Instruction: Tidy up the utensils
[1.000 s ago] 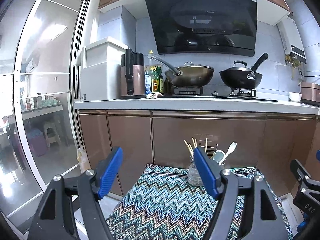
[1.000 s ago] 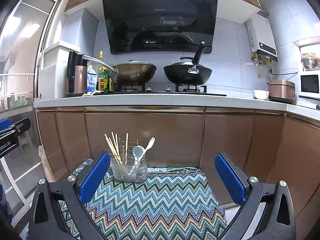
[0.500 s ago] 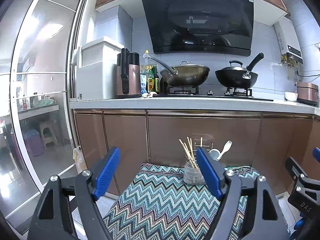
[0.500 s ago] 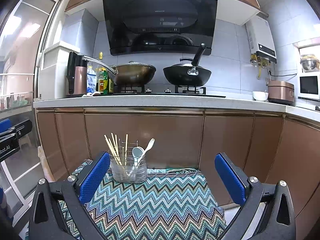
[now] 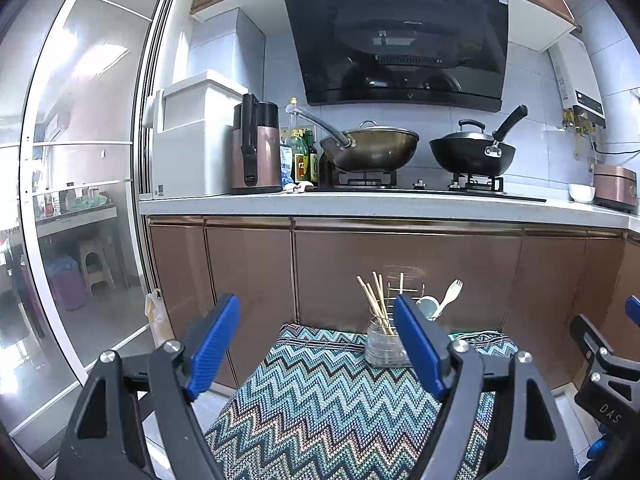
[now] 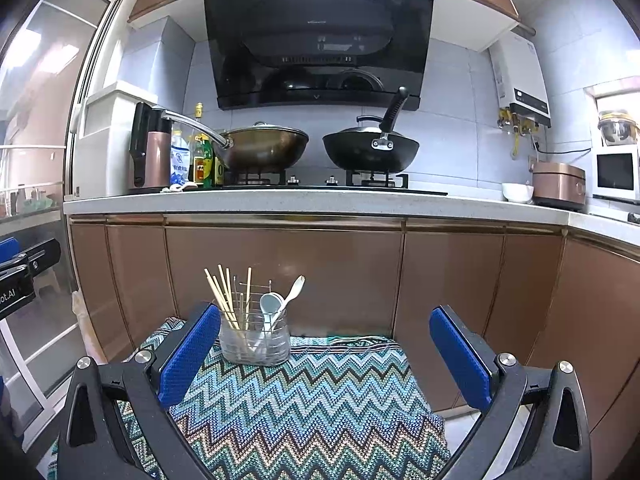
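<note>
A clear utensil holder (image 6: 256, 340) stands at the far edge of a zigzag-patterned cloth (image 6: 304, 408). It holds several wooden chopsticks (image 6: 224, 300), a pale spoon (image 6: 270, 306) and a white fork (image 6: 294, 288). It also shows in the left wrist view (image 5: 382, 346), partly behind my right finger. My left gripper (image 5: 316, 348) is open and empty, held back from the holder. My right gripper (image 6: 324, 356) is open and empty, with the holder just beyond its left finger.
Brown cabinet doors (image 6: 340, 280) rise right behind the cloth under a white counter (image 6: 280, 202). Two woks (image 6: 264, 148) (image 6: 370, 152) sit on the hob. A glass sliding door (image 5: 80, 200) is on the left. The cloth's front part lies bare under both grippers.
Both views have drifted slightly. The left gripper has pulled back and risen a little, so the holder looks smaller. Both grippers stay open and empty.
</note>
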Demonstrator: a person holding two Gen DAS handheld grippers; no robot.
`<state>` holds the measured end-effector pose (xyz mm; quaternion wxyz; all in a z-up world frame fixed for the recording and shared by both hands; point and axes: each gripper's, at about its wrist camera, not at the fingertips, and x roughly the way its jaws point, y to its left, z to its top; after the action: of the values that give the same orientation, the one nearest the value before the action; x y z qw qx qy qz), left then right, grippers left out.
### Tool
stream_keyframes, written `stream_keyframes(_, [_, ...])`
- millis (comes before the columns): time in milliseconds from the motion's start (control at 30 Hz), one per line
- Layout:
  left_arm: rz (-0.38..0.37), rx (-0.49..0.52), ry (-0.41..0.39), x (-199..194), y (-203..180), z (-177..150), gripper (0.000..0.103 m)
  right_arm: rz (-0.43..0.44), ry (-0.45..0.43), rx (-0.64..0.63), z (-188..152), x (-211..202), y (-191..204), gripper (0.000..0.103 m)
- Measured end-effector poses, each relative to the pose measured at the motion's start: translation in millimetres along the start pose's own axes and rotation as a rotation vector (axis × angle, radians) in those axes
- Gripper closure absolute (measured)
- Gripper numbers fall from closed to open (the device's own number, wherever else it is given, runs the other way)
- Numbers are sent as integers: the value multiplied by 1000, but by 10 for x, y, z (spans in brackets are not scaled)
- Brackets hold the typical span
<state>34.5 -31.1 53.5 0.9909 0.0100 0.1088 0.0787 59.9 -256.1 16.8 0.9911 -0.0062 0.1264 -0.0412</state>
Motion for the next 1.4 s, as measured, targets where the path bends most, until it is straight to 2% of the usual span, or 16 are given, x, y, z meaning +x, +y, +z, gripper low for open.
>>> stream_keyframes(700, [32,-5,17,46,53,-41,25,-18,-3,1,1,-20,-36,0])
stream_keyframes(1400, [-9,17,49,54,48,-57,25,-20,12,-8,-35,5,-22,0])
